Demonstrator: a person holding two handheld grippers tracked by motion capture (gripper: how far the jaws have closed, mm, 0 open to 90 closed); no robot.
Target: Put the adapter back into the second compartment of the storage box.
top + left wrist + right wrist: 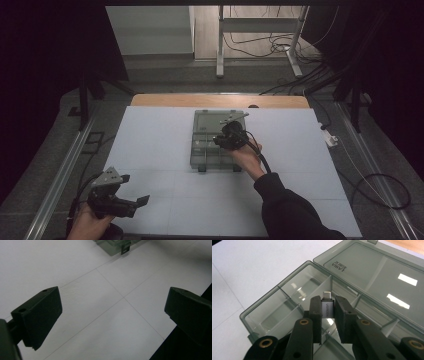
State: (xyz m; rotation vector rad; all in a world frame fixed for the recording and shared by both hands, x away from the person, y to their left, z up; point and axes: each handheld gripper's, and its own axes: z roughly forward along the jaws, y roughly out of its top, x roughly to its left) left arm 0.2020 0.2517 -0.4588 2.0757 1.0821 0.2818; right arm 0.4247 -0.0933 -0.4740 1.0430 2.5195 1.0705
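The right gripper (327,315) is clamping a small grey adapter (327,307) between its two black jaws, which are pressing on the adapter's flat sides. The adapter is standing upright in the grip, its narrow metal plug pointing away from the camera, and its printed face is showing in the right gripper view. It is hanging over the open box (274,302), a smoky see-through organiser with thin dividers making several compartments (which compartment lies right under the adapter I cannot tell). The box's lid (372,272) is lying open and flat behind the compartments, hinged at their far edge, with a printed label near its corner.

In the high view the right gripper (225,139) is sitting over the box (200,150) near the middle of the white table (150,145), with the person's dark sleeve (290,205) coming in from the bottom.

The left gripper (142,201) is resting well apart from the box, near the table's front left corner. Its jaws are standing wide apart with nothing between them, just the bare table (105,305) showing beyond, and a corner of the box (112,246) is peeking in at the top edge of the left gripper view.
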